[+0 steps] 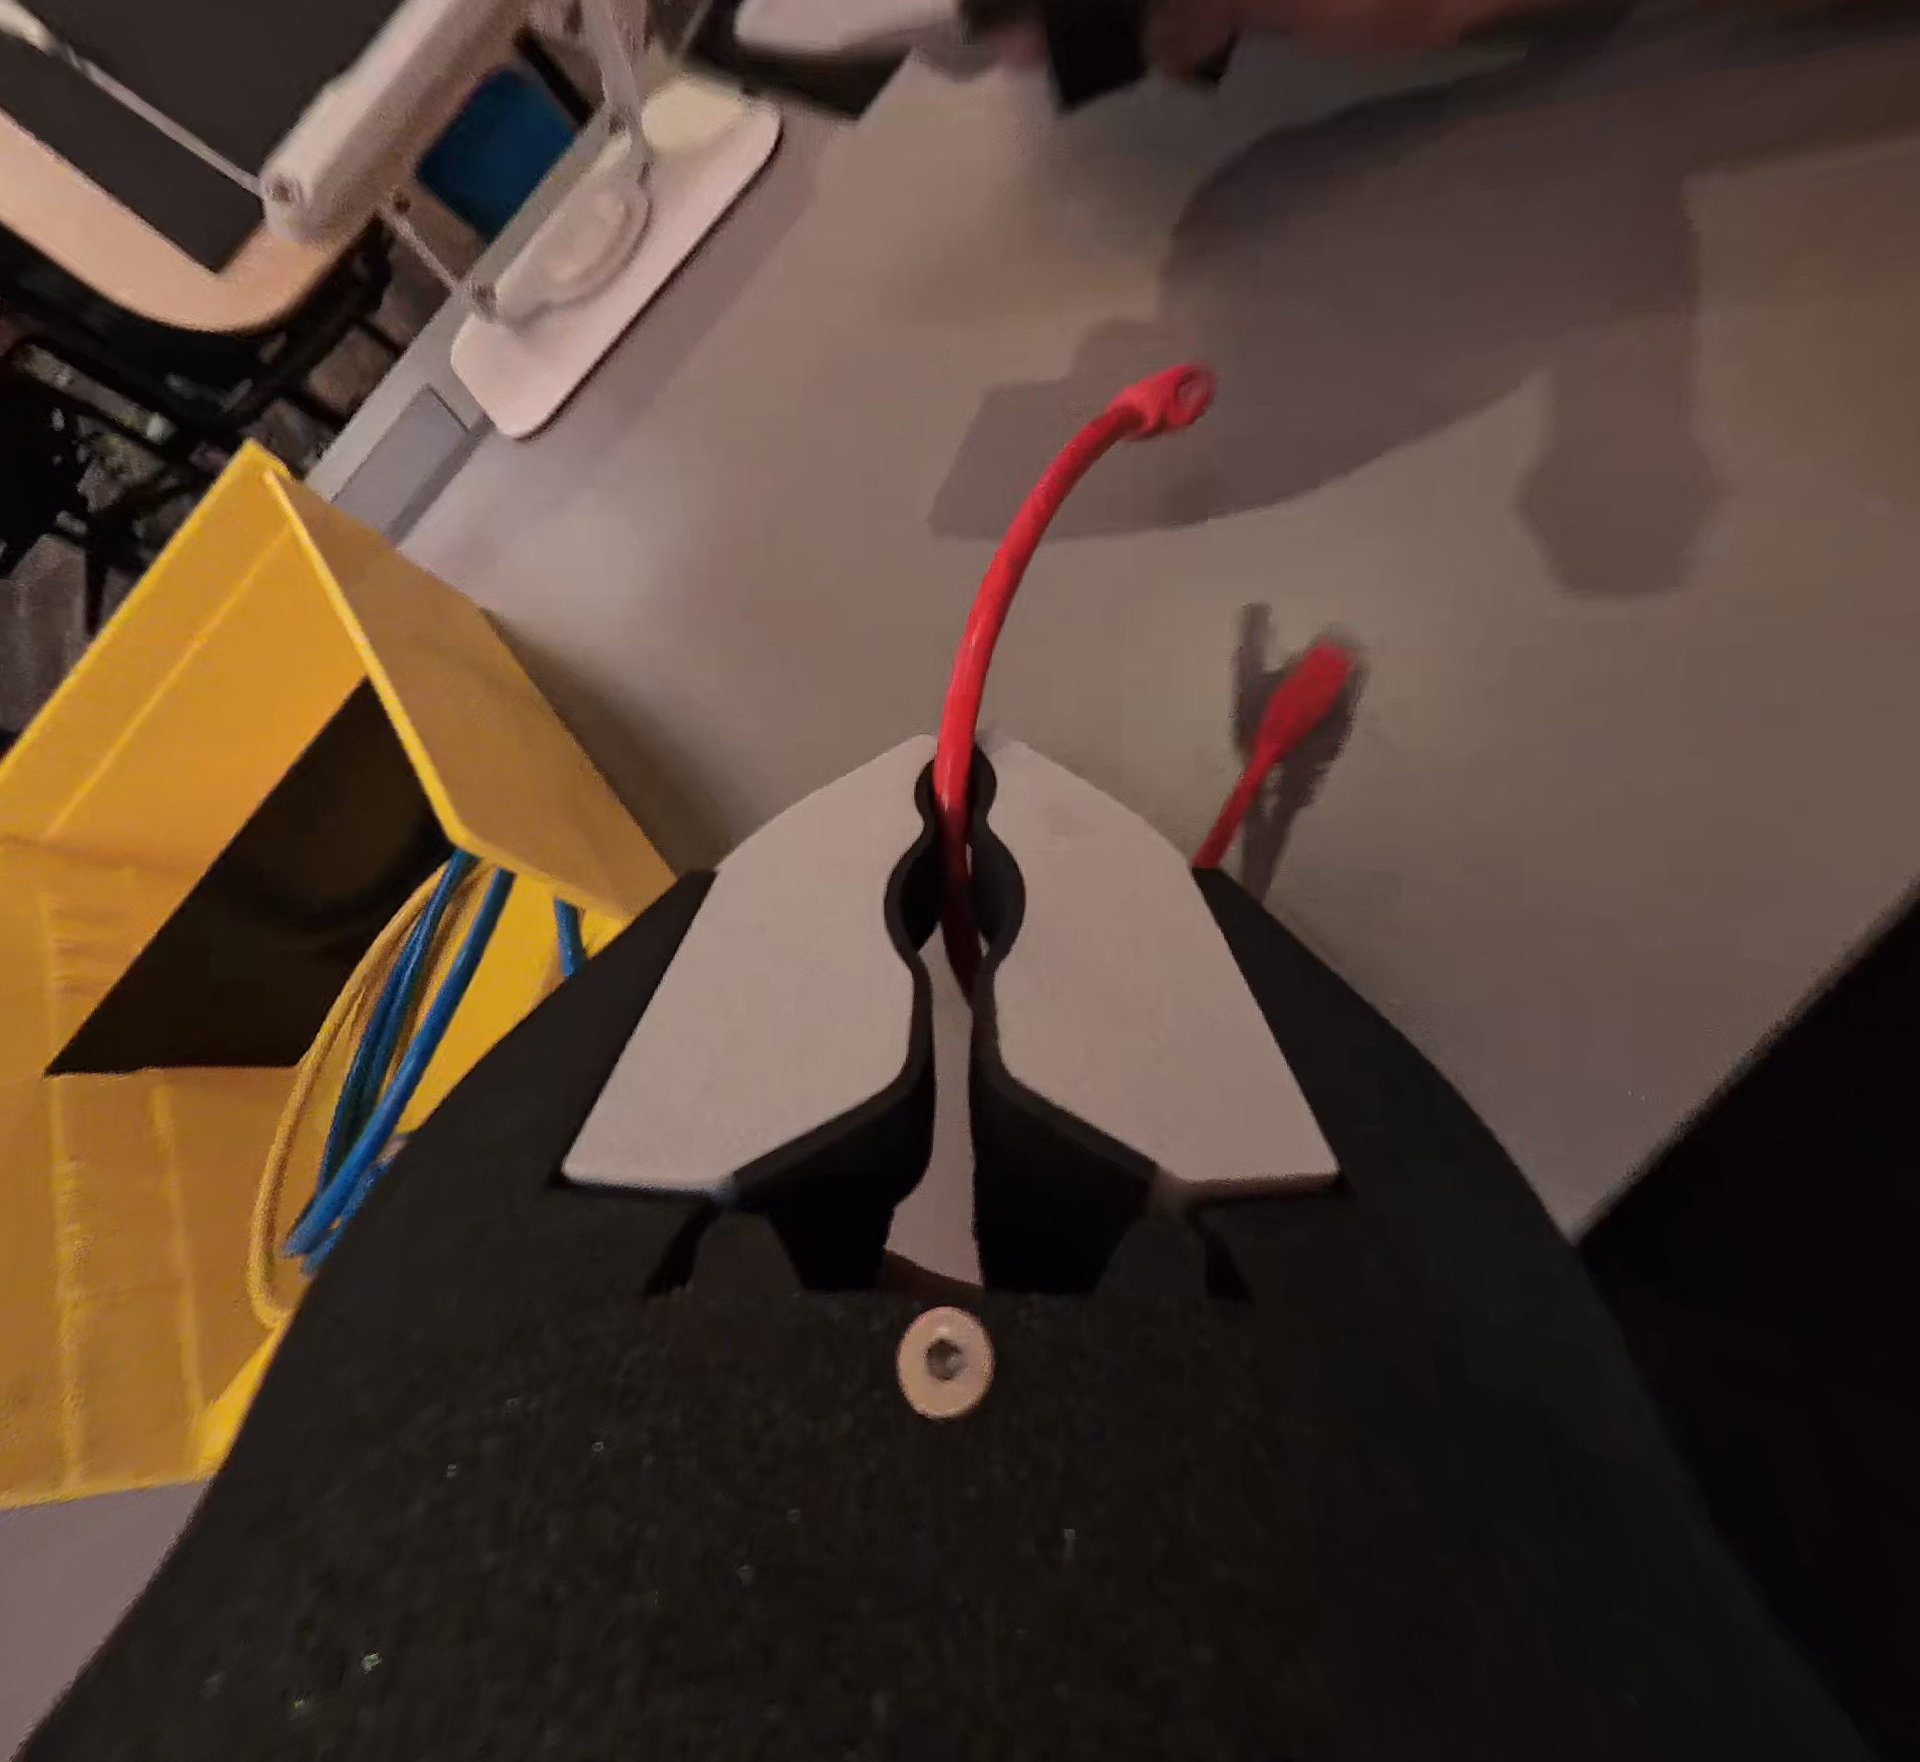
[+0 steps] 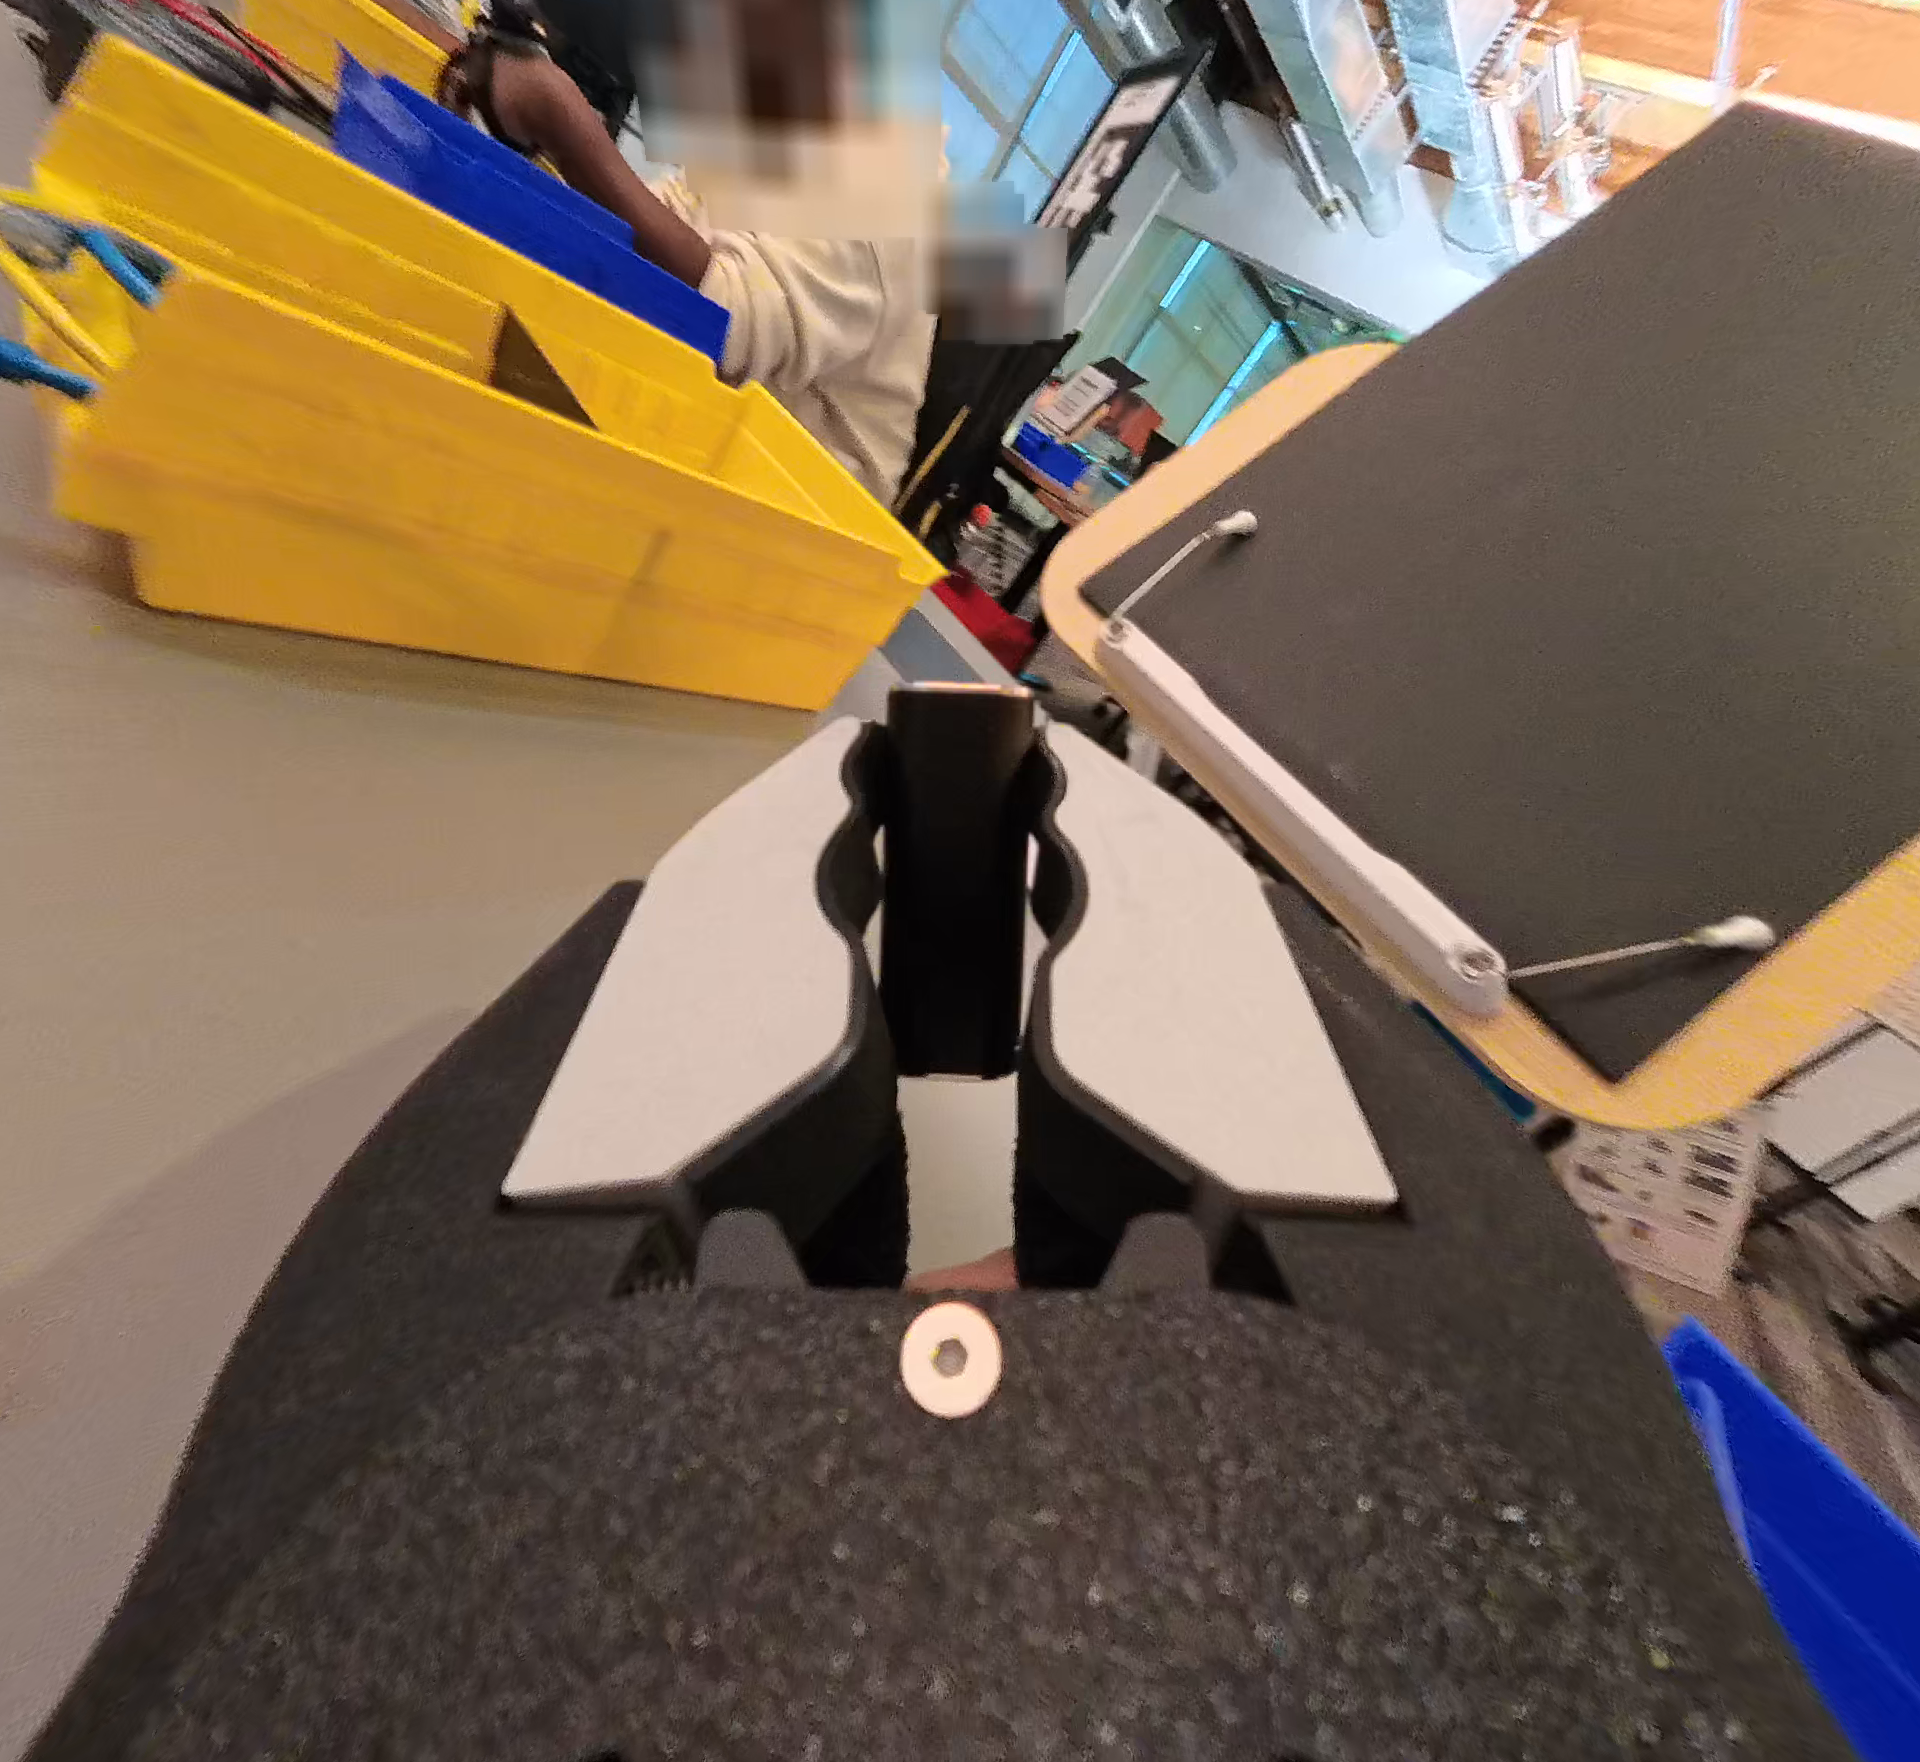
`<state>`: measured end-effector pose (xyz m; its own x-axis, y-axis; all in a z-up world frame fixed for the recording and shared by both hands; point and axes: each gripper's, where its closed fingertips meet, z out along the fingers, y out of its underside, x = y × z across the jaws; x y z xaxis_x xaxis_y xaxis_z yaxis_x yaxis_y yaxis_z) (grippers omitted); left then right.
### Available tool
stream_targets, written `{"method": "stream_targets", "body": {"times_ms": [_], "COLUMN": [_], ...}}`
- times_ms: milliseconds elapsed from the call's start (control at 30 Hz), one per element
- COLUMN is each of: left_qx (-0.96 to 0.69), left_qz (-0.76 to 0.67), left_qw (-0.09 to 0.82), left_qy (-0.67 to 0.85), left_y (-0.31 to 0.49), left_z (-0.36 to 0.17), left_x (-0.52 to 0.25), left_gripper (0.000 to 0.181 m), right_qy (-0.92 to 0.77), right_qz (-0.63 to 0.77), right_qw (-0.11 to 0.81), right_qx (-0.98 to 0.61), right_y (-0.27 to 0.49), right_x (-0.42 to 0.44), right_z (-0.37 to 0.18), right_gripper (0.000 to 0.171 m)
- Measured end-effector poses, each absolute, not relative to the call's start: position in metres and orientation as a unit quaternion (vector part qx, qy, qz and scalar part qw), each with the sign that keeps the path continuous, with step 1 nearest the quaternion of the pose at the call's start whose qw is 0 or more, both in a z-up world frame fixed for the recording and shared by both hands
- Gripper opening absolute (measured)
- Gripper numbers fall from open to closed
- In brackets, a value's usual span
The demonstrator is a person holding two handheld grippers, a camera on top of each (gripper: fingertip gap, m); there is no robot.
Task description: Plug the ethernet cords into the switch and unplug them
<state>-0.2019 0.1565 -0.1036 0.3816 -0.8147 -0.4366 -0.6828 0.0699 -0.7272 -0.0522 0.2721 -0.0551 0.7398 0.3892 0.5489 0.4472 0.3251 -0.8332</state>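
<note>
Red ethernet cord (image 1: 1013,569) is pinched between the closed fingers of the left gripper (image 1: 954,793), arching up above the grey table (image 1: 1558,777), with its other plug end (image 1: 1304,684) hanging blurred just to the right. The right gripper (image 2: 951,746) is clamped on a black boxy object (image 2: 954,881), probably the switch, raised off the table. Yellow bins (image 2: 416,486) stand to the left, one holding blue cables (image 1: 405,1037).

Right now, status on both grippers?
Left gripper shut on red ethernet cord, connector free. Right gripper shut on black switch. Nothing plugged; yellow bin alongside.
</note>
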Motion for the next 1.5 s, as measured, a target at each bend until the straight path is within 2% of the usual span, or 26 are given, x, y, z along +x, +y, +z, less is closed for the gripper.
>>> {"method": "stream_targets", "body": {"times_ms": [100,167,200,233,300,467,567,600,667,900,967,1067,1300,1500], "left_qx": [-0.735,-0.781,-0.794,-0.798,-0.795,-0.752,-0.746,-0.745,-0.736,-0.712,-0.704,-0.716,-0.732,-0.779], "left_qz": [-0.121,-0.163,-0.158,-0.156,-0.171,-0.283,-0.324,-0.338,-0.381,-0.424,-0.429,-0.391,-0.377,-0.223], "left_qw": [0.431,0.32,0.296,0.29,0.304,0.372,0.354,0.341,0.316,0.316,0.32,0.319,0.31,0.39], "left_qy": [0.509,0.51,0.506,0.505,0.497,0.464,0.462,0.463,0.462,0.462,0.466,0.482,0.475,0.438], "left_y": [0.185,0.185,0.191,0.196,0.205,0.206,0.202,0.2,0.192,0.187,0.187,0.193,0.194,0.228], "left_z": [-0.116,-0.142,-0.15,-0.154,-0.144,-0.074,-0.064,-0.066,-0.068,-0.073,-0.071,-0.082,-0.093,-0.104], "left_x": [-0.201,-0.197,-0.197,-0.195,-0.185,-0.143,-0.129,-0.127,-0.124,-0.12,-0.12,-0.125,-0.131,-0.145], "left_gripper": [0.0,0.0,0.004,0.022,0.036,0.071,0.086,0.087,0.074,0.082,0.077,0.063,0.063,0.063], "right_qy": [-0.369,-0.368,-0.369,-0.369,-0.374,-0.439,-0.491,-0.49,-0.5,-0.56,-0.578,-0.581,-0.581,-0.563], "right_qz": [0.039,0.066,0.081,0.094,0.098,0.044,-0.015,-0.045,-0.064,-0.064,-0.062,-0.066,-0.081,-0.171], "right_qw": [0.729,0.735,0.737,0.739,0.747,0.739,0.73,0.733,0.732,0.704,0.694,0.688,0.686,0.609], "right_qx": [-0.576,-0.566,-0.56,-0.555,-0.541,-0.509,-0.475,-0.469,-0.458,-0.432,-0.424,-0.43,-0.43,-0.531], "right_y": [0.262,0.255,0.251,0.248,0.241,0.223,0.21,0.21,0.209,0.199,0.195,0.197,0.2,0.233], "right_x": [-0.067,-0.072,-0.075,-0.077,-0.082,-0.114,-0.137,-0.138,-0.139,-0.148,-0.156,-0.159,-0.159,-0.15], "right_z": [-0.05,-0.043,-0.04,-0.037,-0.031,-0.035,-0.043,-0.042,-0.044,-0.058,-0.067,-0.073,-0.075,-0.101], "right_gripper": [0.026,0.026,0.026,0.026,0.026,0.026,0.025,0.026,0.026,0.026,0.026,0.026,0.026,0.031]}}
